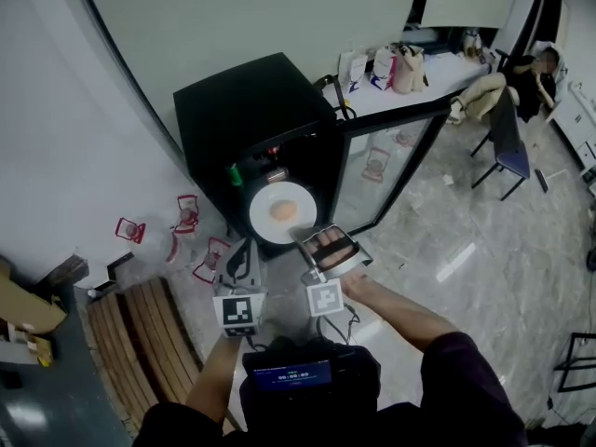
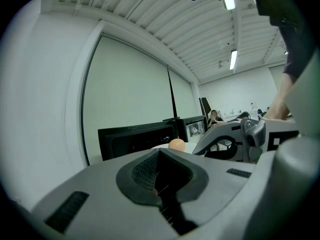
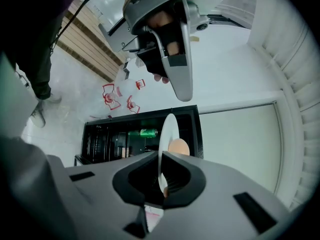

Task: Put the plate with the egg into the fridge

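Right gripper [image 3: 161, 170] on level plate [image 3: 168, 131], egg [image 3: 179, 147] atop

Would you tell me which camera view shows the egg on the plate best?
The head view: the egg is seen from above, whole, centred on the plate. The right gripper view shows it side-on beside the edge-on plate; the left gripper view shows only its top.

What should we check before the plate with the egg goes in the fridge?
1. Right gripper clamped on the white plate rim: ok.
2. Egg sitting on the plate: ok.
3. Glass fridge door open: ok.
4. Left gripper shut, empty, not on the plate: ok.
5. Free shelf room inside the black fridge, where a green can lies: cannot tell.
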`<state>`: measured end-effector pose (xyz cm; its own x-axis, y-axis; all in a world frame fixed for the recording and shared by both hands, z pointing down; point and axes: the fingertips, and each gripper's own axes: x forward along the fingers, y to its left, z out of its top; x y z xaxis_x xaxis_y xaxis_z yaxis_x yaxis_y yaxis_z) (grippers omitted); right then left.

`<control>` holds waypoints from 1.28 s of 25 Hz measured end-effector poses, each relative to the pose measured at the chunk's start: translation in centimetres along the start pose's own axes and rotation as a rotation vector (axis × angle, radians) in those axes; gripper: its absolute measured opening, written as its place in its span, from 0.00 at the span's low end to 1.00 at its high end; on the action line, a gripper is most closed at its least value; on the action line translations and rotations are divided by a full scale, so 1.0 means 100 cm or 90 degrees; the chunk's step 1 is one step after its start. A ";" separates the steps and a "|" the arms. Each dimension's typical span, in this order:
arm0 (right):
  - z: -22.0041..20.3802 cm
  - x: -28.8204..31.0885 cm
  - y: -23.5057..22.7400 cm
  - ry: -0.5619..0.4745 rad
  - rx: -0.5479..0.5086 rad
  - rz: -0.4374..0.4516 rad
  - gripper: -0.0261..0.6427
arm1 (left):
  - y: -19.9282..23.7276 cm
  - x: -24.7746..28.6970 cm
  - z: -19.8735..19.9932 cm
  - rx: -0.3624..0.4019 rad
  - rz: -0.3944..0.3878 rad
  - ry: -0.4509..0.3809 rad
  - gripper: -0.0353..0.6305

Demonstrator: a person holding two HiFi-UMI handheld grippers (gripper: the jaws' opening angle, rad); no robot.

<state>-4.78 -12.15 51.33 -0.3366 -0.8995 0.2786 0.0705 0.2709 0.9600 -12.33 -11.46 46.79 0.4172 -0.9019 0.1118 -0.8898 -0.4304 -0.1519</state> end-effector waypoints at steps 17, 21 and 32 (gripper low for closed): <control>-0.004 0.138 0.059 0.008 -0.012 0.048 0.07 | 0.034 0.027 -0.077 0.001 0.018 0.056 0.06; -0.013 0.205 0.090 0.017 -0.010 0.061 0.07 | 0.043 0.048 -0.102 -0.030 0.016 0.091 0.06; -0.027 0.304 0.229 -0.013 0.089 0.296 0.07 | 0.063 0.110 -0.178 -0.042 0.016 0.105 0.06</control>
<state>-10.90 -34.22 81.87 -0.3171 -0.6658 0.6754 0.0920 0.6872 0.7206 -16.60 -23.46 64.59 0.3630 -0.8920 0.2694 -0.9122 -0.3991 -0.0923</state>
